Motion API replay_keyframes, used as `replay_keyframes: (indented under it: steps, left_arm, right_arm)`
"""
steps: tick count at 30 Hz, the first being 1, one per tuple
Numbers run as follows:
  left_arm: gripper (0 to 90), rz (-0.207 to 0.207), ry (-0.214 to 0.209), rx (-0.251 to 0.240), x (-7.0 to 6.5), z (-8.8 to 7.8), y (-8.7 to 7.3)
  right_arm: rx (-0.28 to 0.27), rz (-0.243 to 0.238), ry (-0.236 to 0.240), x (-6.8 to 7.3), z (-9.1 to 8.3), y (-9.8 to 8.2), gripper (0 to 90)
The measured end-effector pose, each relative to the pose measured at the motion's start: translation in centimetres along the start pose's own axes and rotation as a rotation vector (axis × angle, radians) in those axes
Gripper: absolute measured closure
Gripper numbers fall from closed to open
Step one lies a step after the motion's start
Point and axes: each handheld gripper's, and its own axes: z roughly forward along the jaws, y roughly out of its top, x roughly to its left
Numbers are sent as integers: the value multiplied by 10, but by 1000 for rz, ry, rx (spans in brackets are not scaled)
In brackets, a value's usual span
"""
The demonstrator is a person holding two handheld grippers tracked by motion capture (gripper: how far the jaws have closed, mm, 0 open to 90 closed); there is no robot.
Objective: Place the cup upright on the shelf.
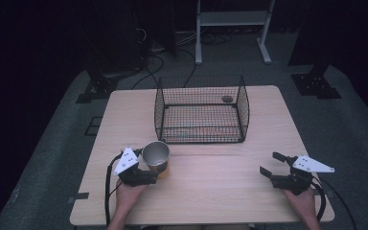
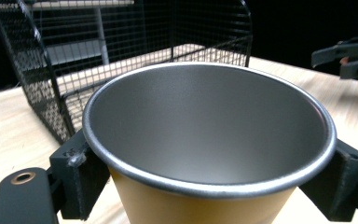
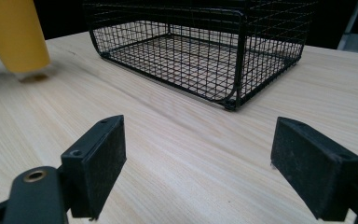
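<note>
Left tongs [image 1: 159, 173]: held in the person's left hand [image 1: 128, 195] at the near left of the bench; jaws pressed against opposite sides of the cup, pinching it just under the rim; grey plate on top; cable trailing toward the near edge
Right tongs [image 1: 271, 164]: held in the right hand [image 1: 304, 203] at the near right; jaws spread wide with bare bench between them; nothing gripped
Cup [image 1: 156, 155]: yellow outside, grey metal inside; upright; mouth open and bare; base appears just clear of the bench in the right gripper view
Bench [image 1: 211, 182]: pale wood; cup and basket well apart from the right tongs
Wire basket [image 1: 201, 109]: black mesh, open-topped, standing mid-bench beyond the cup; a small dark round object [image 1: 227, 99] at its far right corner, too small to identify
</note>
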Motion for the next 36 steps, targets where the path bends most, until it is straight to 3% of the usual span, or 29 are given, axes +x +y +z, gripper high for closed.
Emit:
replay_keyframes:
  steps: [15, 36]
  left_arm:
    - [133, 15, -58, -15, 1, 20, 30]
    - [133, 25, -107, -26, 9, 47, 61]
  right_arm:
    - [-2, 14, 6, -1, 0, 0, 167]
    - [-5, 19, 19, -1, 0, 0, 168]
